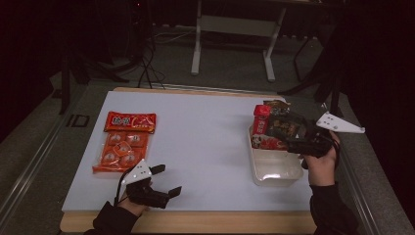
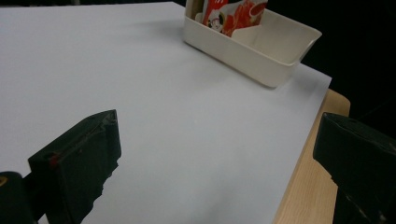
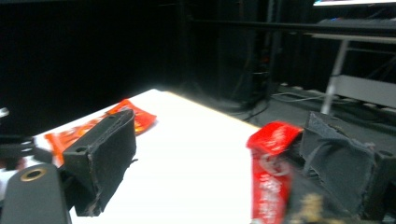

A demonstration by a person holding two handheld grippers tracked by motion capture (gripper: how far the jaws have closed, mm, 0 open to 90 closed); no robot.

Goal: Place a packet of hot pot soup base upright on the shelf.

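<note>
A white plastic bin (image 1: 288, 172) stands at the right of the white mat, and several snack packs (image 1: 266, 128) stand upright in its far end. My right gripper (image 1: 285, 134) hovers over those packs with its jaws open. In the right gripper view, a red pack (image 3: 271, 161) stands between the jaws of the right gripper (image 3: 219, 163), close to the right-hand jaw; the pads do not press on it. A flat red packet (image 1: 130, 122) and a clear pack of small red sachets (image 1: 120, 151) lie at the left. My left gripper (image 1: 165, 182) rests open and empty near the front edge. The left gripper (image 2: 215, 154) faces the bin (image 2: 261, 60).
The wooden table edge (image 1: 195, 223) runs along the front below the mat. Beyond the table stands a white desk frame (image 1: 198, 44), with cables on the floor. A dark stand (image 1: 335, 73) rises at the back right.
</note>
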